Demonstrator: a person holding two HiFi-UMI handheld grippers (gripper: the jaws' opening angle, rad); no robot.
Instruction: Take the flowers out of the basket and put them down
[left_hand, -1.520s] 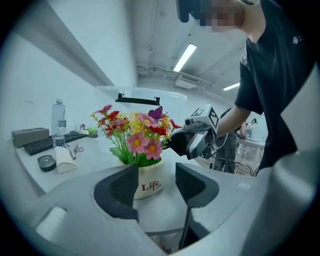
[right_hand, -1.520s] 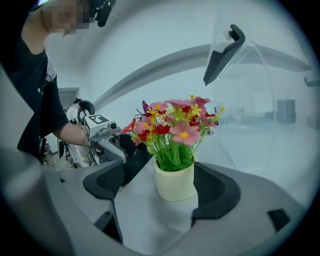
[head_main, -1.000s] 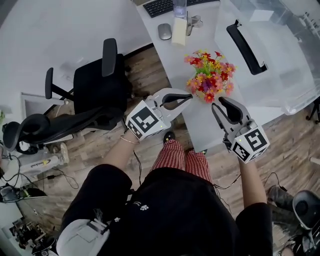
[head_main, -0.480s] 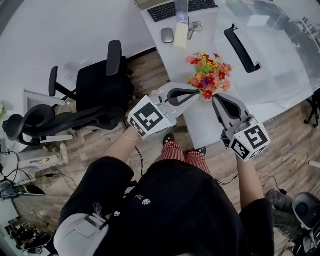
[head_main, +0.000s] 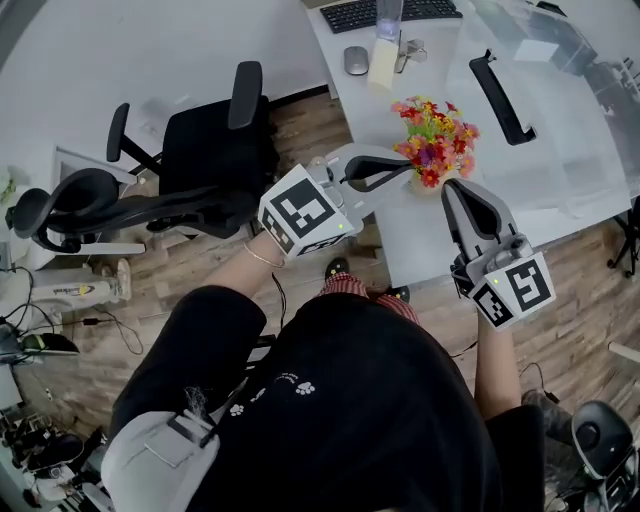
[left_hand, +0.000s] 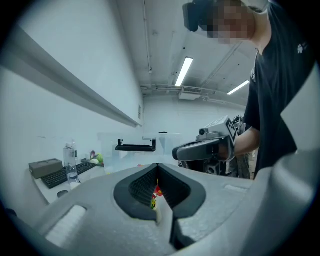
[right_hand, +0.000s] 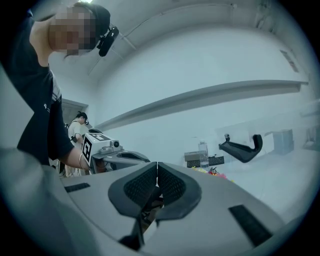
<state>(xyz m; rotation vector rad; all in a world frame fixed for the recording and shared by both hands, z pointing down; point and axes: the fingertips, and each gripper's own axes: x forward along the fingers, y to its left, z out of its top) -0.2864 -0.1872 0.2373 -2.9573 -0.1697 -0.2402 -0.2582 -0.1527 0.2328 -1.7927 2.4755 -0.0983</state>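
Head view: the flowers (head_main: 436, 148) stand bunched on the white table (head_main: 405, 240), at one o'clock from centre. The left gripper (head_main: 409, 170) noses in at their eight o'clock, jaws clenched together on nothing. The right gripper (head_main: 448, 188) sits just beside them at five o'clock, jaws likewise pressed tight, empty.

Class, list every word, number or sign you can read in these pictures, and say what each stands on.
No text can be read.
Left cube, right cube: black-and-white square markers, no words.
Shirt: paw prints; the small print beside them is too small.
Keyboard: keys too small.
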